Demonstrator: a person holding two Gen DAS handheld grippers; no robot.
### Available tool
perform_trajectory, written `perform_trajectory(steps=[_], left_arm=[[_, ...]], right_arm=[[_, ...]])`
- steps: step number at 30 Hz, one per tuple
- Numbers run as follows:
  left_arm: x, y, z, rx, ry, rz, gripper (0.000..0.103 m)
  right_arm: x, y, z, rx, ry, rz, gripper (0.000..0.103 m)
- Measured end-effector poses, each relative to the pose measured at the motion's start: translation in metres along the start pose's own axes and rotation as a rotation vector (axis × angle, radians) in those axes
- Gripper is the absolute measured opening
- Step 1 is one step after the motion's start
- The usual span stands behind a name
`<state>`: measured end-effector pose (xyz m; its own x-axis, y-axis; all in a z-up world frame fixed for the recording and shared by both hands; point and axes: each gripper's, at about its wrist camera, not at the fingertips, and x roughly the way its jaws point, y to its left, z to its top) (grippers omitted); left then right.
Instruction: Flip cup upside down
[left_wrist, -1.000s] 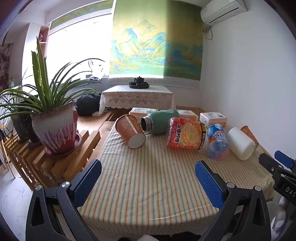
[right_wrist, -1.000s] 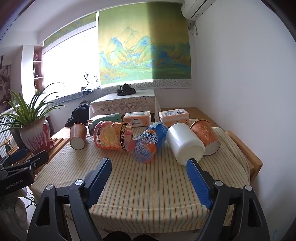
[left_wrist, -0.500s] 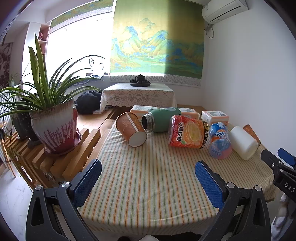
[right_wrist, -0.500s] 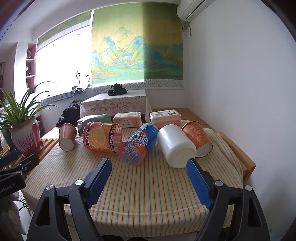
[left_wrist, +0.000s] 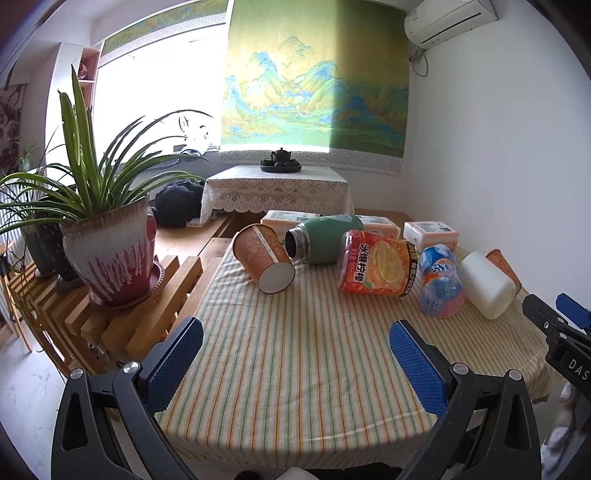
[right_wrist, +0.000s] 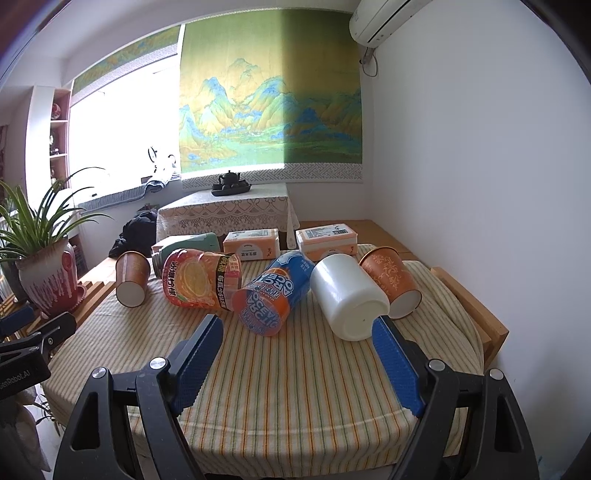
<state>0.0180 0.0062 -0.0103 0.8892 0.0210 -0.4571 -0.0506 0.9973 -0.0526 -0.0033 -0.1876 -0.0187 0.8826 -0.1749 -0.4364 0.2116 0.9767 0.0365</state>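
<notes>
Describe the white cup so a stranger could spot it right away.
Start at the striped table and follow the row of tipped-over containers toward the white wall. The white cup lies on its side second from that end, between the blue bottle and an orange paper cup. It is the only plain one, with no print or label, and its flat bottom faces the camera.

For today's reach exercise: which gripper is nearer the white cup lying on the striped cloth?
Right. The right gripper sits just before the white cup, its right pad almost at the cup's base. The left gripper is further off, the cup to its far right.
</notes>
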Motion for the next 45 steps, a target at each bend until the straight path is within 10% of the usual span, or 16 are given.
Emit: perform_trajectory(steps=[45], left_arm=[[0.0072,-0.0018,-0.0041,0.003,0.03,-0.012,0.102]], right_arm=[[0.0092,-0.0014,-0.0064,-0.003,0.029,-0.006,0.08]])
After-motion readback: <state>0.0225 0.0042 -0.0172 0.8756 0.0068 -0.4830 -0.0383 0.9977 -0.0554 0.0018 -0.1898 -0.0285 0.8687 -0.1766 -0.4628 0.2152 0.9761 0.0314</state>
